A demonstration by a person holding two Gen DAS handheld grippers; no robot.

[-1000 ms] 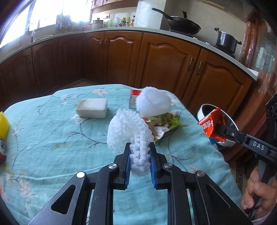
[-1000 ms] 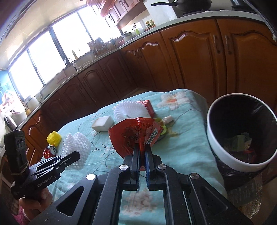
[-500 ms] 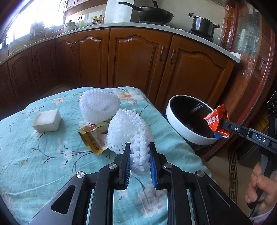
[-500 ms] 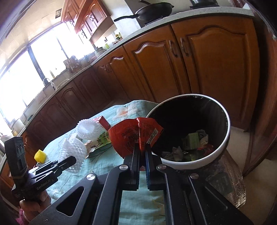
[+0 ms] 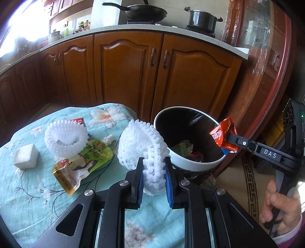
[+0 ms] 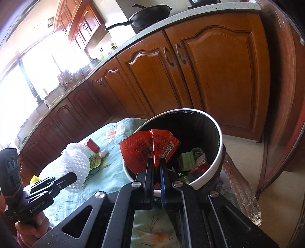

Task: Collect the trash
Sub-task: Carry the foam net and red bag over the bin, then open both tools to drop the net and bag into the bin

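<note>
My left gripper [image 5: 153, 166] is shut on a white foam fruit net [image 5: 140, 145] and holds it above the table's right end, just left of the white trash bin [image 5: 196, 164]. My right gripper [image 6: 156, 162] is shut on a red snack wrapper [image 6: 148, 146] and holds it over the bin's [image 6: 219, 133] near rim. The wrapper [image 5: 224, 133] also shows in the left wrist view at the bin's right rim. The bin holds several wrappers. On the table lie a second foam net [image 5: 65, 139], a green drink pouch [image 5: 83, 162], a small red box [image 6: 92, 146] and a white block [image 5: 25, 159].
The table has a teal flowered cloth [image 5: 28, 200]. Brown kitchen cabinets [image 5: 133, 66] stand behind, with a black pan [image 5: 144, 11] and a pot [image 5: 202, 18] on the counter. A yellow item [image 6: 35, 179] lies far left in the right wrist view.
Both grippers have moved right toward the bin with their loads. The red wrapper has gone from beside the table to over the bin's rim; the foam net now hangs next to the bin.
</note>
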